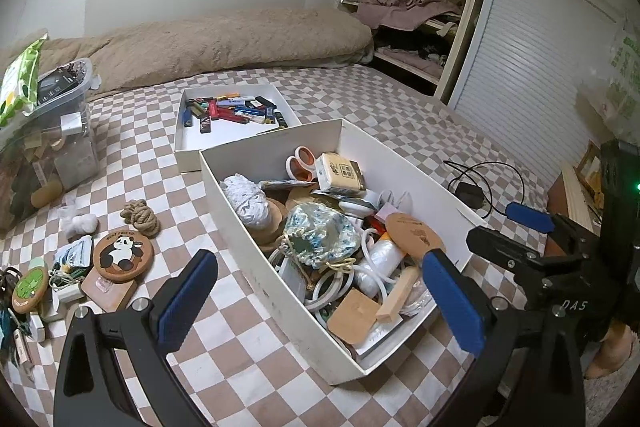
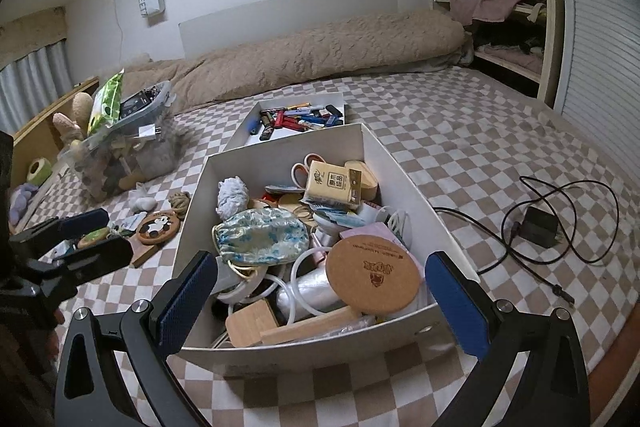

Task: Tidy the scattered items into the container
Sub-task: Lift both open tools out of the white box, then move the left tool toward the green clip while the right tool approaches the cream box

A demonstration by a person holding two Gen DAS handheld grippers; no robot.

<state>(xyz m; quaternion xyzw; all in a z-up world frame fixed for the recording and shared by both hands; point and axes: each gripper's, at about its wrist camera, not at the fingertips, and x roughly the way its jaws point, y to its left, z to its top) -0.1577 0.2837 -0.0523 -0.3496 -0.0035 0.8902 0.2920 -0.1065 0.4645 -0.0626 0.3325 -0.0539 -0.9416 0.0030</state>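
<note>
A white cardboard box (image 1: 236, 227) (image 2: 188, 223) sits on the checkered bed, full of small items: a floral pouch (image 1: 320, 233) (image 2: 260, 235), a cork coaster (image 2: 374, 277), wood blocks, scissors. Scattered items lie left of it: a panda coaster (image 1: 123, 253) (image 2: 158, 225), a rope knot (image 1: 140, 215), a green coaster (image 1: 27, 286), small packets. My left gripper (image 1: 320, 299) is open and empty above the box's near left side. My right gripper (image 2: 320, 297) is open and empty at the box's near end; it also shows in the left wrist view (image 1: 500, 231).
A shallow white tray of lighters (image 1: 192, 131) (image 2: 256, 119) lies behind the box. A clear plastic bin (image 1: 52, 131) (image 2: 120, 155) stands at left. A black charger with cable (image 2: 540, 223) lies right of the box. A beige duvet (image 1: 224, 39) runs along the wall.
</note>
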